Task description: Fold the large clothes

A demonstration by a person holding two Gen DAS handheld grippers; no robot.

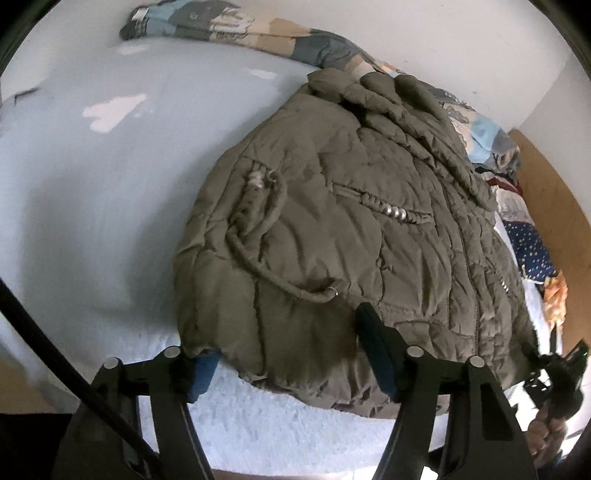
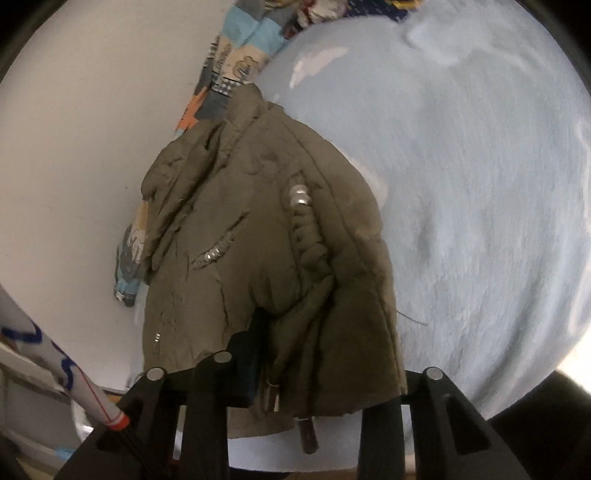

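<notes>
An olive quilted jacket lies spread on a light blue bed, hem toward me. My left gripper straddles the hem's left part: its blue left pad sits under the hem corner, and the other finger rests on top of the fabric. The cloth between them lies unbunched. In the right wrist view the jacket drapes over my right gripper. Its left pad presses into bunched hem fabric, while the other finger is hidden beneath the cloth. The right gripper and a hand show at the left view's right edge.
A patterned quilt runs along the white wall behind the jacket. More clothes, one dark blue with dots, are piled by a wooden board. A black cable crosses the lower left. A white tube with an orange end leans beside the bed.
</notes>
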